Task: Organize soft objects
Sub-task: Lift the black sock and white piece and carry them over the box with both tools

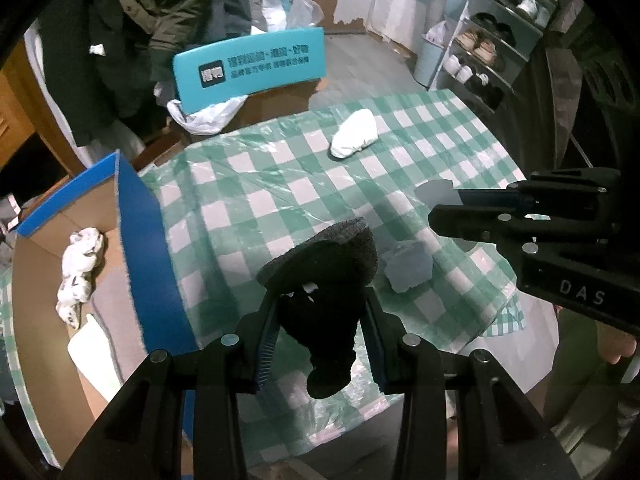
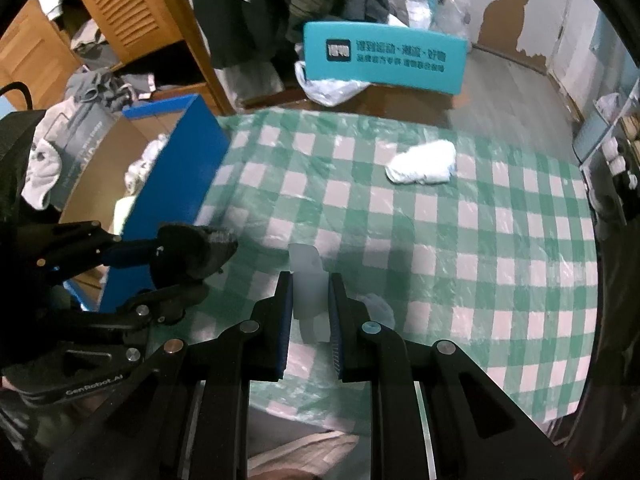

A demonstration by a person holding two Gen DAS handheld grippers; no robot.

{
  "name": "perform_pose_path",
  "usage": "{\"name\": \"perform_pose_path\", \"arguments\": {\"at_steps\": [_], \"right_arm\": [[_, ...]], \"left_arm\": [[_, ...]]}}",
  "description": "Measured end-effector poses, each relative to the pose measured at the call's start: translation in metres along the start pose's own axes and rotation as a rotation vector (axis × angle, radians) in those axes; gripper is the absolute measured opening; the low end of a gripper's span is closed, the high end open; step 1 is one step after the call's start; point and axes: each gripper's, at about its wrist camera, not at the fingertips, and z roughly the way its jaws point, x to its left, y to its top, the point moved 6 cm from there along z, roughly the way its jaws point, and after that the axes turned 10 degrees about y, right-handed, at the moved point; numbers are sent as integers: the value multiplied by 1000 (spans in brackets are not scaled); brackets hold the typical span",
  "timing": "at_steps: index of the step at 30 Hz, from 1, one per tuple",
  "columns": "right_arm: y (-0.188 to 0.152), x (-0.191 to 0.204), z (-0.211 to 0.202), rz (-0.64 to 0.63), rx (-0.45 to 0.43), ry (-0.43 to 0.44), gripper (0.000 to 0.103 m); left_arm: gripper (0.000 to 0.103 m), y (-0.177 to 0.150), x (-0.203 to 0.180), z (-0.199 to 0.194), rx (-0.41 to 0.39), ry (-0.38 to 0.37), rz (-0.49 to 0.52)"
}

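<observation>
My left gripper (image 1: 320, 300) is shut on a black and grey sock (image 1: 324, 276), held above the checked tablecloth (image 1: 280, 184); it also shows in the right wrist view (image 2: 192, 252). My right gripper (image 2: 310, 280) is shut on a pale blue sock (image 2: 306, 280), which shows in the left wrist view (image 1: 438, 192). Another pale blue bundle (image 1: 408, 266) lies on the cloth below it. A rolled white sock (image 1: 356, 133) lies at the far side of the table (image 2: 424, 162). A blue-sided cardboard box (image 1: 140, 240) at the left holds a white patterned sock bundle (image 1: 80, 268).
A teal chair back (image 1: 248, 66) stands beyond the table with a plastic bag (image 1: 204, 116) under it. Dark coats (image 1: 132, 32) hang at the back left. A shoe rack (image 1: 492, 36) stands at the right. A wooden cupboard (image 2: 132, 12) is left.
</observation>
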Motion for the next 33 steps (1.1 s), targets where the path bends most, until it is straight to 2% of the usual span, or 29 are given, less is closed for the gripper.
{"name": "perform_pose_path", "arguments": {"at_steps": [16,33], "right_arm": [[32,44,-1,-64,-22,28,15],[57,103,24,-136,9,74,15]], "left_arm": [[40,3,46,-35,-81,40,-56],[40,-11,105,-53,-110,72,-152]]}}
